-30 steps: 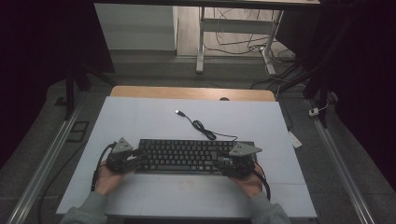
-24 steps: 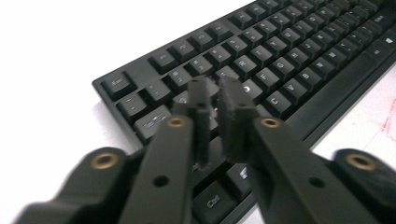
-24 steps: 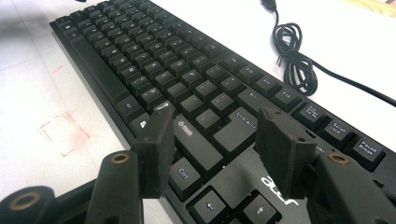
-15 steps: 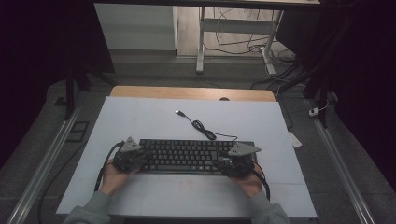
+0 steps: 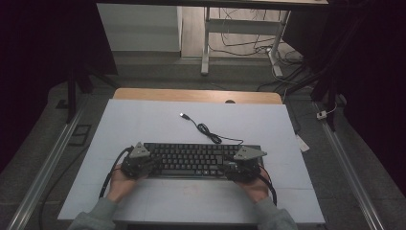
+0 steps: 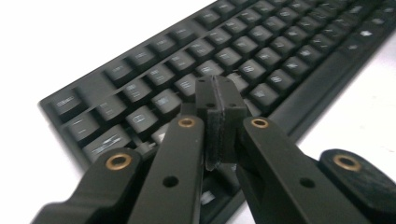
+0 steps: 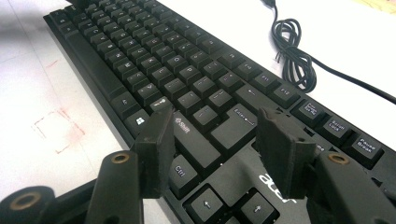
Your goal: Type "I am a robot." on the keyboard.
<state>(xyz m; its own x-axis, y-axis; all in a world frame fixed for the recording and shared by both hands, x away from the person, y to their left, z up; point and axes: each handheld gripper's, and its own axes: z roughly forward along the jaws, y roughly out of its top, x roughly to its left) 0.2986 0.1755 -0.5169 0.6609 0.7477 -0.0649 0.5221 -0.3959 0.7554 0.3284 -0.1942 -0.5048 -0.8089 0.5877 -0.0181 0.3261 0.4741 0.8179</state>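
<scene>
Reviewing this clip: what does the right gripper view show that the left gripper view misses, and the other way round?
Right gripper view alone: the right tool with its jaws open, straddling the keys around Shift and Enter; the arrow keys; the coiled cable on the white table.

Left gripper view alone: the left tool with its jaws shut, pads pressed together with nothing between them, above the keys at one end of the board.

Shared: the black keyboard lying flat on the table.
</scene>
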